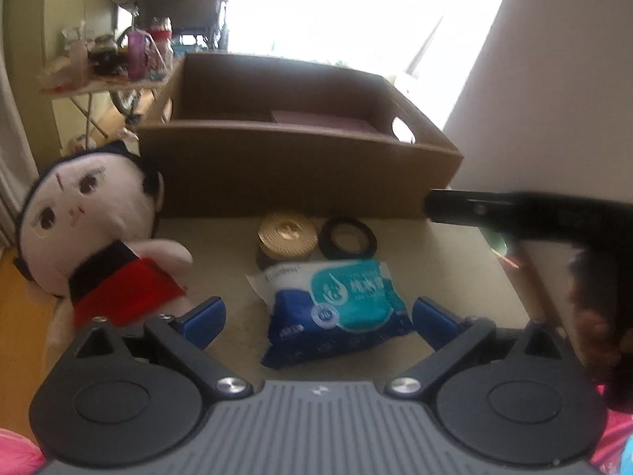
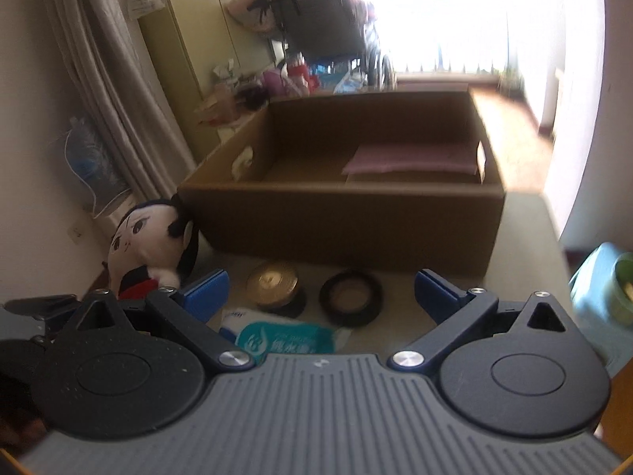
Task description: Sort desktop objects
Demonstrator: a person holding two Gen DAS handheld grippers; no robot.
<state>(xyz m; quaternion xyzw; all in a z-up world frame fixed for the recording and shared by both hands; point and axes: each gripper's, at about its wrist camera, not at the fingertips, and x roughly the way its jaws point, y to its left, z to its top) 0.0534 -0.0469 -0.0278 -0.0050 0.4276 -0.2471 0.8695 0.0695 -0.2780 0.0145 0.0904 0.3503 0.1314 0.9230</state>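
Note:
A blue and teal wet-wipe pack (image 1: 336, 308) lies on the beige table between the open fingers of my left gripper (image 1: 316, 316), not gripped. Behind it stand a gold-lidded round tin (image 1: 287, 236) and a black tape ring (image 1: 348, 238). A plush doll (image 1: 99, 237) in red lies at the left. A brown cardboard box (image 1: 300, 170) stands behind, with a purple flat item (image 1: 324, 120) inside. My right gripper (image 2: 322, 293) is open and empty above the tin (image 2: 273, 283), ring (image 2: 351, 297) and wipe pack (image 2: 285, 340). The doll (image 2: 154, 245) and box (image 2: 344, 221) also show there.
The right gripper's black body (image 1: 534, 213) reaches in from the right in the left wrist view. A teal container (image 2: 597, 289) stands off the table's right edge. A cluttered side table (image 1: 110, 59) is beyond the box at the left. A curtain (image 2: 95, 91) hangs at the left.

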